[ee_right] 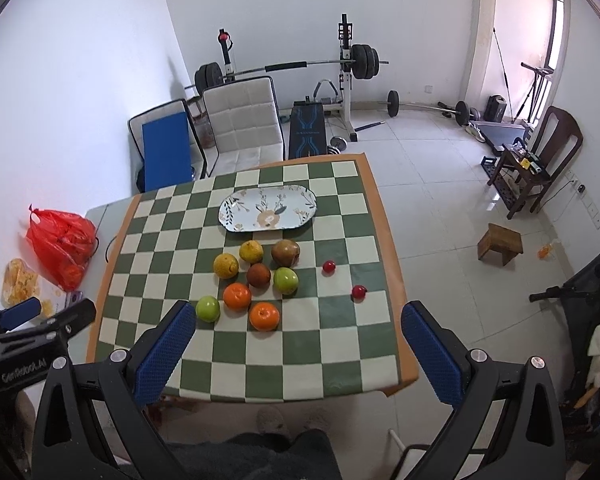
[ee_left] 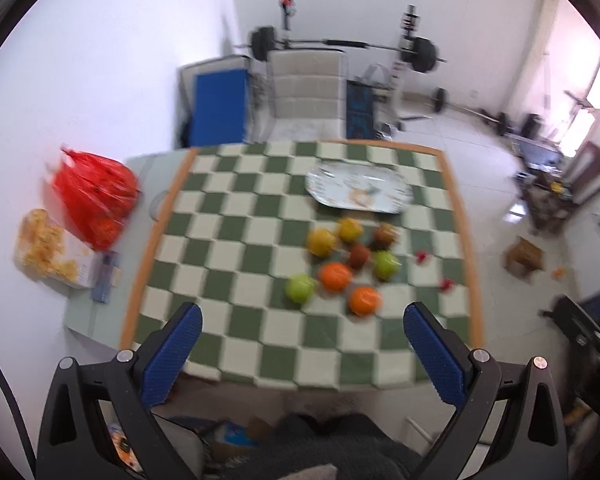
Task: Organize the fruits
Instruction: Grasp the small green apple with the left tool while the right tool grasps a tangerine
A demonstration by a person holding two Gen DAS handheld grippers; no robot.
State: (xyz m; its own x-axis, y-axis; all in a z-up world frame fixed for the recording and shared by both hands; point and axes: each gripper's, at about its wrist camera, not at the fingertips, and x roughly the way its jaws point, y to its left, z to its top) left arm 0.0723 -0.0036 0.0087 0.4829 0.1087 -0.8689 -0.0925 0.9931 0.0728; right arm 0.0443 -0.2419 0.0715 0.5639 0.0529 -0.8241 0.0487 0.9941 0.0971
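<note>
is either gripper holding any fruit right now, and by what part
Nothing is held. The left gripper and right gripper are both open and empty.

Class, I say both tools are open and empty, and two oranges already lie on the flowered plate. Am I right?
Not quite. The plate holds no fruit: both oranges lie on the checked cloth, as the right wrist view shows. The tools are open and empty.

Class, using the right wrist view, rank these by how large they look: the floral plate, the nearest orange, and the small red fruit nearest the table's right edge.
1. Floral plate, largest though farthest.
2. Nearest orange.
3. Small red fruit, clearly smallest.
</note>
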